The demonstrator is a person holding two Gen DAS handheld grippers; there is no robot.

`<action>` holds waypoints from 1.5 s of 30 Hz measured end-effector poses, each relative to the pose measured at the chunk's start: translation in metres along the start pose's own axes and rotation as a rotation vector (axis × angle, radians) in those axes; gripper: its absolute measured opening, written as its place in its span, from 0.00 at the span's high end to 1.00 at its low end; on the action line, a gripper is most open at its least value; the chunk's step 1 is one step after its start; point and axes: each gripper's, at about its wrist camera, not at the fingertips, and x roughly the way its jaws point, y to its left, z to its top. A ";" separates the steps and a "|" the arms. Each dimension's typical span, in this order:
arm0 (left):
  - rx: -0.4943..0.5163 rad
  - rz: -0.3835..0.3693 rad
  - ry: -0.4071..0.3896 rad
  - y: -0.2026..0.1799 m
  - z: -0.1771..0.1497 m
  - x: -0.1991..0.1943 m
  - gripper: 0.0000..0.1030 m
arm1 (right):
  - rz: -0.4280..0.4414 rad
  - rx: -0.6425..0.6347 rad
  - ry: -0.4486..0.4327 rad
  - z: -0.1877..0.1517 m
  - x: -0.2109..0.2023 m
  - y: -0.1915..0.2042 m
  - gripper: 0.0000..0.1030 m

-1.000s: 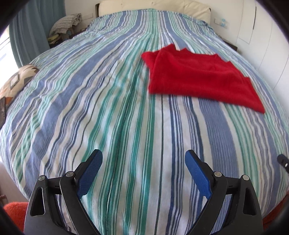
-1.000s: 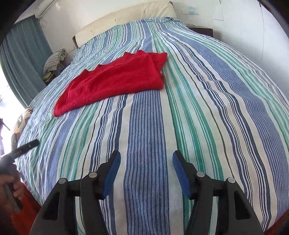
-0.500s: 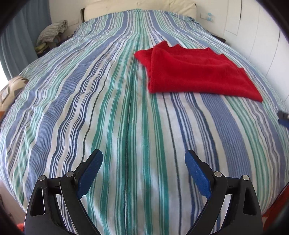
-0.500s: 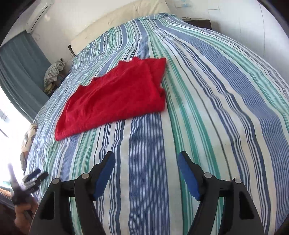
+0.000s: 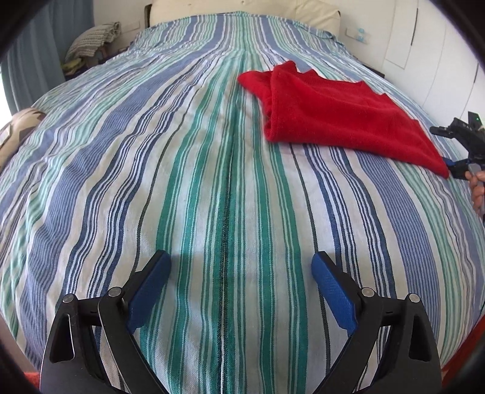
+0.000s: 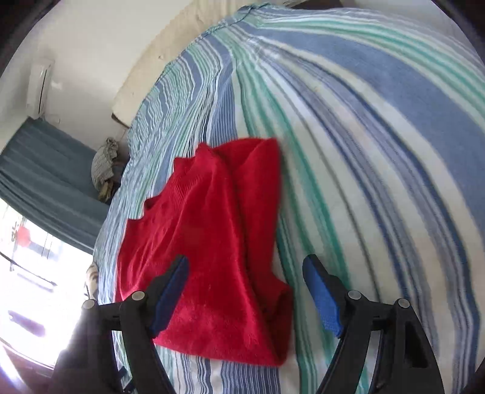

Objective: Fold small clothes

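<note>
A red garment (image 5: 336, 112) lies folded lengthwise on the striped bedspread (image 5: 182, 181), at the upper right in the left wrist view. My left gripper (image 5: 241, 266) hangs open over bare stripes, well short of the garment, nothing between its blue pads. In the right wrist view the red garment (image 6: 209, 230) fills the centre. My right gripper (image 6: 244, 269) hovers above the garment's near end, jaws opening, its pads apart from the cloth. The right gripper (image 5: 460, 145) also shows at the right edge of the left wrist view, by the garment's near corner, in a person's hand (image 5: 478, 188).
A cream headboard (image 5: 242, 9) and white wall close the far end of the bed. A heap of folded cloth (image 5: 94, 39) sits at the far left beside a blue curtain (image 6: 45, 175). A patterned cushion (image 5: 18, 130) lies at the bed's left edge. Bright window (image 6: 36, 272) at left.
My right gripper swept across the bed and rolled, coming over the near end of the red garment with its jaws wider. The left gripper edged slightly forward.
</note>
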 end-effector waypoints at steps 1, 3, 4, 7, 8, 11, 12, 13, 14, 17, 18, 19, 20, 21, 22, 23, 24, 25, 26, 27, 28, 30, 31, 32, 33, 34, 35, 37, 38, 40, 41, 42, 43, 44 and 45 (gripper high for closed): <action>0.004 0.001 0.000 0.000 0.000 0.001 0.07 | -0.036 -0.019 0.017 -0.002 0.011 0.004 0.26; 0.005 -0.001 0.001 0.000 0.001 0.002 0.07 | -0.093 -0.046 0.032 -0.004 0.024 0.013 0.86; 0.001 -0.004 0.002 0.000 0.001 0.002 0.07 | -0.088 -0.025 0.061 -0.003 0.029 0.016 0.90; -0.018 -0.016 0.006 0.004 0.004 0.001 0.07 | -0.161 -0.093 -0.004 0.004 0.014 0.054 0.90; -0.026 -0.019 0.007 0.005 0.005 0.001 0.07 | -0.166 -0.151 -0.027 0.008 0.005 0.077 0.90; -0.048 -0.032 0.009 0.007 0.007 0.001 0.07 | -0.138 -0.347 -0.055 0.015 -0.006 0.164 0.90; -0.051 -0.035 0.009 0.007 0.008 0.001 0.07 | -0.111 -0.397 -0.037 0.015 -0.002 0.193 0.90; -0.053 -0.038 0.009 0.008 0.008 0.001 0.07 | -0.092 -0.447 -0.012 0.013 0.006 0.222 0.90; -0.055 -0.041 0.009 0.008 0.008 0.000 0.07 | -0.079 -0.491 0.009 0.009 0.016 0.247 0.90; -0.065 -0.042 0.005 0.012 0.007 -0.002 0.07 | -0.055 -0.605 0.072 -0.013 0.060 0.305 0.90; -0.065 -0.038 0.005 0.012 0.006 -0.003 0.07 | -0.051 -0.619 0.094 -0.024 0.076 0.316 0.89; -0.064 -0.032 0.006 0.013 0.005 -0.003 0.07 | -0.032 -0.623 0.137 -0.034 0.096 0.324 0.87; -0.063 -0.027 0.009 0.014 0.005 -0.003 0.07 | -0.007 -0.606 0.207 -0.042 0.116 0.326 0.80; -0.061 -0.022 0.011 0.015 0.005 -0.003 0.07 | 0.032 -0.562 0.291 -0.051 0.135 0.325 0.67; -0.062 -0.018 0.012 0.016 0.004 -0.003 0.07 | 0.069 -0.516 0.350 -0.059 0.145 0.321 0.63; -0.067 -0.017 0.013 0.017 0.004 -0.004 0.07 | 0.114 -0.488 0.374 -0.064 0.147 0.319 0.62; -0.074 -0.021 0.014 0.019 0.005 -0.004 0.07 | 0.166 -0.476 0.371 -0.066 0.141 0.318 0.62; -0.085 -0.027 0.016 0.021 0.005 -0.005 0.07 | 0.215 -0.468 0.352 -0.067 0.128 0.314 0.62; -0.097 -0.036 0.017 0.023 0.006 -0.005 0.07 | 0.245 -0.461 0.325 -0.063 0.116 0.311 0.61; -0.111 -0.047 0.019 0.025 0.007 -0.006 0.07 | 0.244 -0.463 0.285 -0.057 0.102 0.307 0.61; -0.126 -0.057 0.021 0.027 0.008 -0.006 0.07 | 0.210 -0.482 0.236 -0.052 0.089 0.302 0.61; -0.154 -0.075 0.026 0.031 0.010 -0.004 0.07 | 0.047 -0.573 0.152 -0.044 0.075 0.296 0.61; -0.165 -0.080 0.028 0.033 0.010 -0.004 0.07 | -0.017 -0.608 0.141 -0.044 0.075 0.293 0.61; -0.173 -0.083 0.028 0.033 0.010 -0.003 0.07 | -0.052 -0.629 0.152 -0.045 0.080 0.290 0.62; -0.175 -0.082 0.027 0.034 0.010 -0.003 0.07 | -0.074 -0.650 0.168 -0.051 0.087 0.288 0.62; -0.172 -0.079 0.026 0.033 0.010 -0.003 0.07 | -0.092 -0.679 0.173 -0.059 0.096 0.287 0.62; -0.166 -0.072 0.025 0.032 0.009 -0.003 0.07 | -0.096 -0.714 0.172 -0.068 0.105 0.287 0.62; -0.144 -0.051 0.025 0.029 0.007 -0.003 0.07 | -0.062 -0.778 0.180 -0.095 0.121 0.288 0.62; -0.131 -0.040 0.026 0.027 0.006 -0.002 0.07 | -0.051 -0.816 0.210 -0.113 0.134 0.290 0.63; -0.109 -0.024 0.025 0.025 0.005 -0.001 0.07 | -0.097 -0.926 0.271 -0.148 0.156 0.294 0.64; -0.103 -0.018 0.024 0.024 0.005 -0.001 0.07 | -0.109 -0.975 0.257 -0.159 0.157 0.296 0.64; -0.098 -0.014 0.024 0.023 0.005 -0.001 0.07 | -0.122 -1.008 0.237 -0.164 0.153 0.299 0.64; -0.095 -0.010 0.024 0.022 0.005 -0.001 0.07 | -0.121 -1.018 0.229 -0.164 0.148 0.301 0.64; -0.096 -0.009 0.025 0.022 0.005 -0.001 0.07 | -0.115 -1.010 0.226 -0.161 0.141 0.302 0.64; -0.099 -0.012 0.025 0.022 0.006 0.000 0.07 | -0.104 -1.001 0.215 -0.156 0.131 0.304 0.64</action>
